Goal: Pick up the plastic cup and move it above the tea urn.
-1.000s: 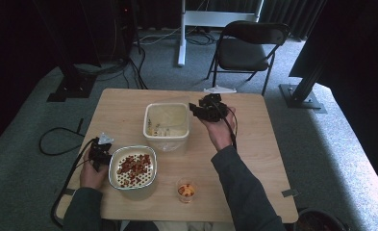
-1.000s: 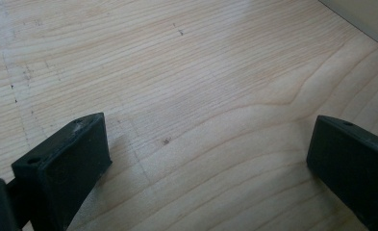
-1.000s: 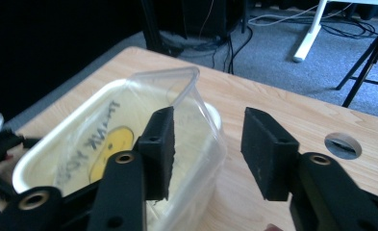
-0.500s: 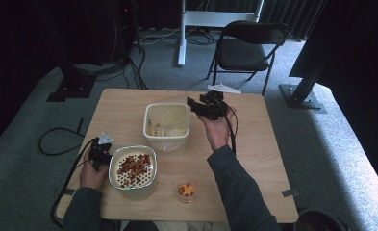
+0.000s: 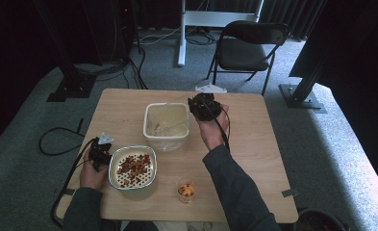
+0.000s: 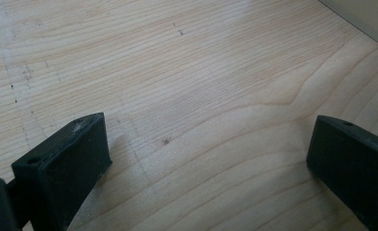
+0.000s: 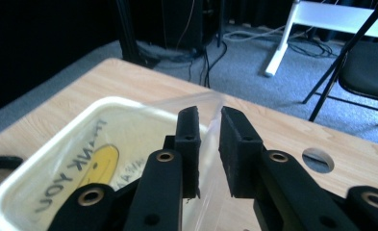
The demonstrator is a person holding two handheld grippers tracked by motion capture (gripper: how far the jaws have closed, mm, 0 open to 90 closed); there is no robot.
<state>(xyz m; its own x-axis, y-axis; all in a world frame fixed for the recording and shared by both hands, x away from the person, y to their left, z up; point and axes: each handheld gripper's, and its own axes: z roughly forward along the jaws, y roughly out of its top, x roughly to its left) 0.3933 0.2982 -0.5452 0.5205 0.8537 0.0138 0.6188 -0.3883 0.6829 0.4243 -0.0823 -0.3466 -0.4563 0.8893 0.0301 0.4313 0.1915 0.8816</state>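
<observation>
A cream square tub (image 5: 167,140) stands mid-table, lined with a clear plastic bag (image 5: 170,120) printed with "THANK YOU" and a yellow smiley (image 7: 97,163). My right gripper (image 5: 194,104) is at the tub's right rim. In the right gripper view, my right gripper (image 7: 209,116) has its jaws pinched on the bag's thin raised edge (image 7: 203,103). My left gripper (image 5: 100,154) rests at the table's left, beside a white bowl (image 5: 113,167) of red-brown pieces. In the left gripper view, my left gripper (image 6: 208,139) is wide open over bare wood.
A small clear cup (image 5: 186,190) with orange contents stands near the front edge. The table (image 7: 292,132) has a round cable hole (image 7: 319,160). Beyond the table's far edge are a black folding chair (image 5: 246,48), a white desk leg and floor cables.
My right gripper has shifted slightly left toward the tub, still holding the bag edge. The left gripper and bowl have not moved.
</observation>
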